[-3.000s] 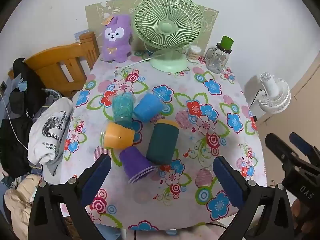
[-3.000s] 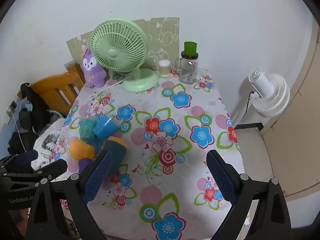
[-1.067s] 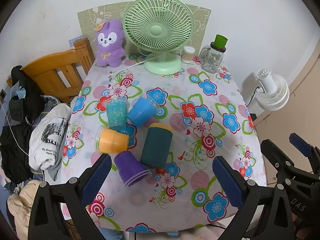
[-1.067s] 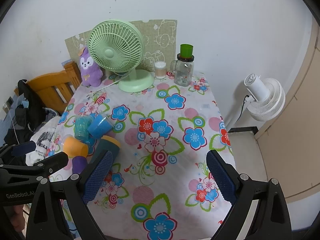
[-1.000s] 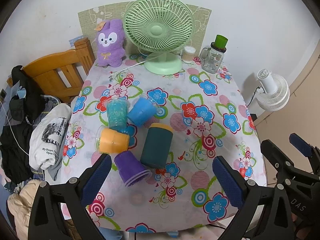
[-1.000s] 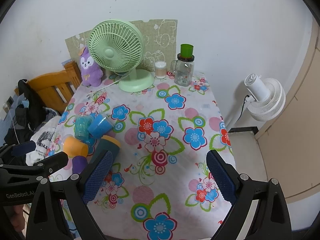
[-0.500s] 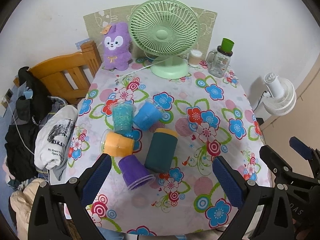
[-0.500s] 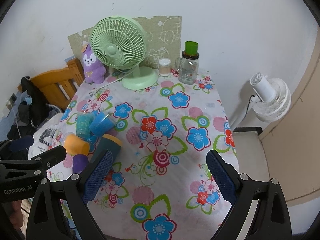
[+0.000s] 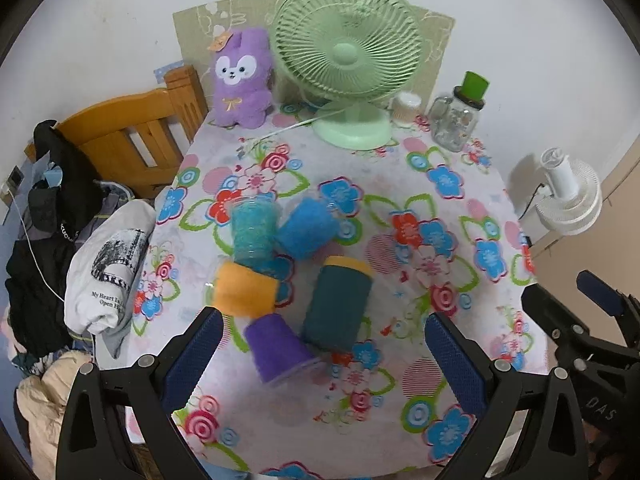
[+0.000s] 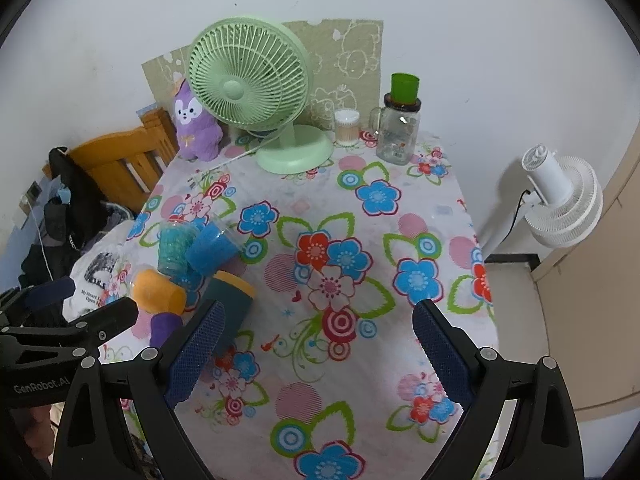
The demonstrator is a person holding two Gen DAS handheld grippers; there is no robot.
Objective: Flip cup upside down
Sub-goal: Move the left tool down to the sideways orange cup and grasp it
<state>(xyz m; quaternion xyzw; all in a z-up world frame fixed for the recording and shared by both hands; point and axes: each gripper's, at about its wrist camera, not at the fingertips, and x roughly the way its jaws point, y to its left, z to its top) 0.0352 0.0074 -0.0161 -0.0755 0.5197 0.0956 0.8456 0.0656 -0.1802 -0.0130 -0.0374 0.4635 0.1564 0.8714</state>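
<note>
Several cups lie on their sides in a cluster on the floral tablecloth (image 9: 452,216): a teal glitter cup (image 9: 253,232), a blue cup (image 9: 307,229), an orange cup (image 9: 244,289), a purple cup (image 9: 276,347) and a tall dark green cup with a yellow rim (image 9: 340,304). My left gripper (image 9: 320,354) is open and empty, above the table's near edge, with the purple and dark green cups between its fingers in view. My right gripper (image 10: 316,344) is open and empty over the table's right half; the cups (image 10: 212,250) lie to its left.
A green desk fan (image 9: 348,64), a purple plush rabbit (image 9: 240,80), a cotton swab jar (image 9: 405,109) and a glass jar with a green lid (image 9: 460,120) stand at the table's far edge. A wooden chair (image 9: 132,148) with clothes is left; a white fan (image 10: 560,200) is right.
Both grippers have moved slightly nearer the table and the views have shifted a little. The cups lie as before. Both grippers stay open.
</note>
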